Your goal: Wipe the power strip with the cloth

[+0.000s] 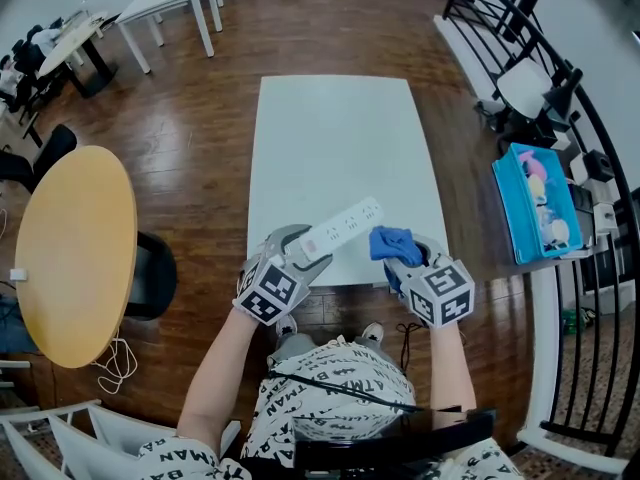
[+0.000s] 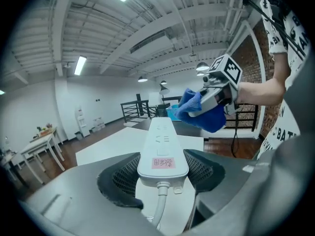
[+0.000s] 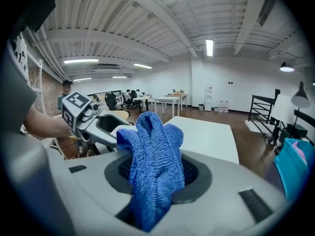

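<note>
The left gripper (image 2: 162,167) is clamped on the cord end of the white power strip (image 2: 161,144) and holds it slanted over the near edge of the white table (image 1: 330,138), far end angled toward the right gripper (image 3: 156,173). The right gripper's jaws are closed on the bunched blue cloth (image 3: 155,156), which sits just beside the strip's far end; whether the two touch cannot be told

Left gripper (image 1: 303,251) clamps the power strip (image 1: 345,226); right gripper (image 1: 404,259) (close beside it) pinches the cloth (image 1: 392,240), forearms angled inward.
</note>
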Demonstrator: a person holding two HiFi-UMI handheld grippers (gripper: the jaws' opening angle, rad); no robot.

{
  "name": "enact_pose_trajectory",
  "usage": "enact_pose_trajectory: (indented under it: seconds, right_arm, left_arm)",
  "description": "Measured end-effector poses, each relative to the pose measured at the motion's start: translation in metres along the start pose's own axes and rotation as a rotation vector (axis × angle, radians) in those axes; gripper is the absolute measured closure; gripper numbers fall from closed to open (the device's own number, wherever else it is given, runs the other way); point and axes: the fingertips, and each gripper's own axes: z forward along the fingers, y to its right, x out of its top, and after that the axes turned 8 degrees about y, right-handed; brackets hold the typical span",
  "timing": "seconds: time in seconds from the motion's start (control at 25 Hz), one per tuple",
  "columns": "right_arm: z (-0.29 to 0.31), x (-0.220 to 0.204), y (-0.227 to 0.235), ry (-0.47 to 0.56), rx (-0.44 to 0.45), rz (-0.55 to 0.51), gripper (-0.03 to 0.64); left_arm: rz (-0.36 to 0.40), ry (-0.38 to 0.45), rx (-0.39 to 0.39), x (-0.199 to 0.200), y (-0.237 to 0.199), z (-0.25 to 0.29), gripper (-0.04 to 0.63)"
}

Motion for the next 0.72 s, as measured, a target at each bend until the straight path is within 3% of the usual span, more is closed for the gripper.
enact_pose_trajectory:
  seconds: [0.72]
  right_arm:
    - [0.032, -0.010, -0.053, -0.022, 0.126, 0.048, 0.474]
  left_arm:
    - [-0.075, 0.028, 0.040, 0.004, -0.018, 0.005, 0.316]
